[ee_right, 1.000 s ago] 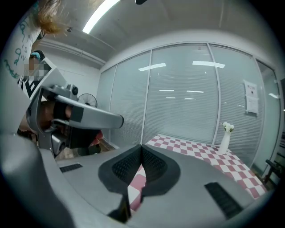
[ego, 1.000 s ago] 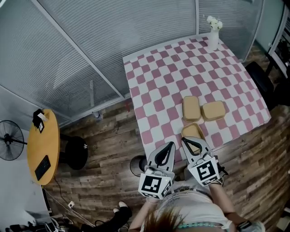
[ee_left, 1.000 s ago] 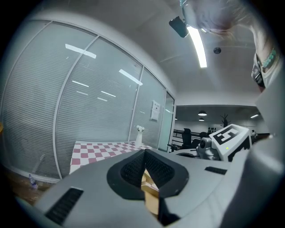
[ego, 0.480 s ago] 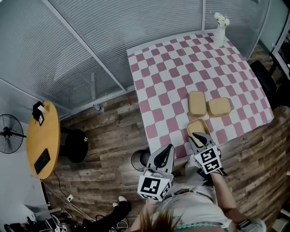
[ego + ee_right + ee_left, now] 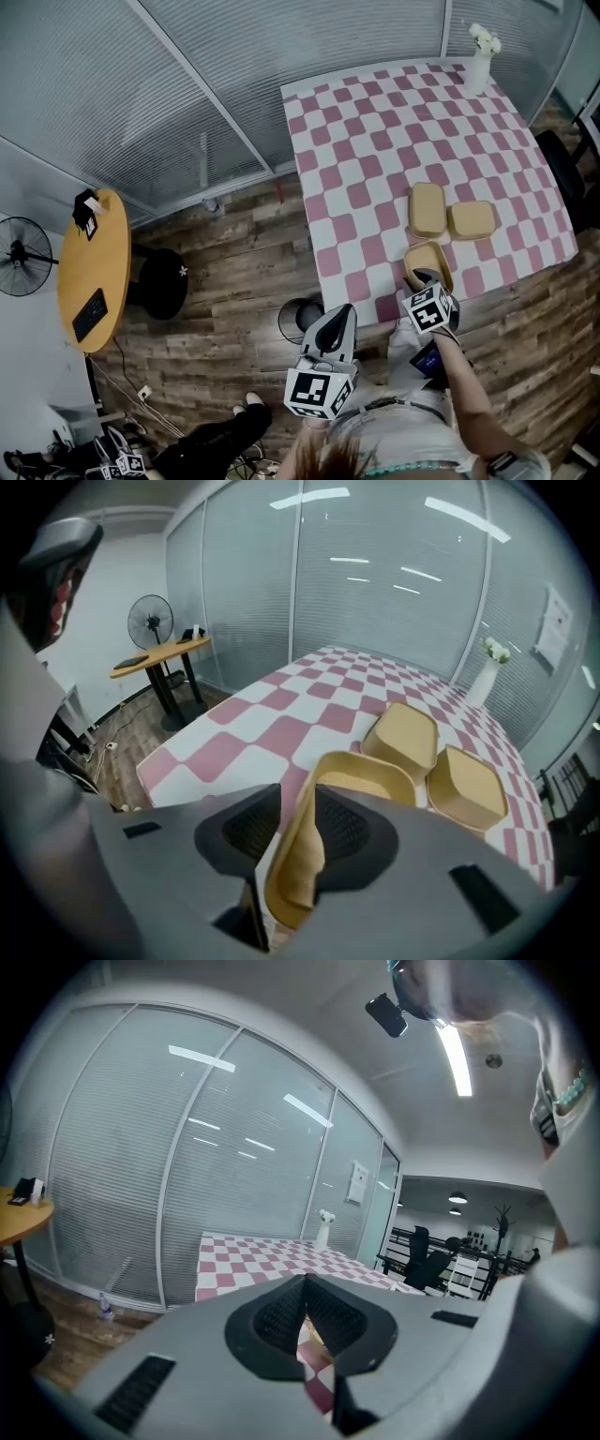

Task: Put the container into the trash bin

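Three tan containers lie on the pink-checked table. The nearest container sits close to the table's front edge. My right gripper points steeply down at its near wall. In the right gripper view that wall stands between the pads, with a gap on the left side, and the jaws are opening. My left gripper hangs over the floor in front of the table, shut with nothing in it. The dark round trash bin stands on the floor just left of it.
Two more tan containers lie side by side behind the near one. A white vase stands at the table's far corner. On the left are a round wooden table, a black stool and a fan.
My right gripper has dropped and tipped down onto the near container's wall, and its jaws have parted. The left gripper has shifted a little over the floor.
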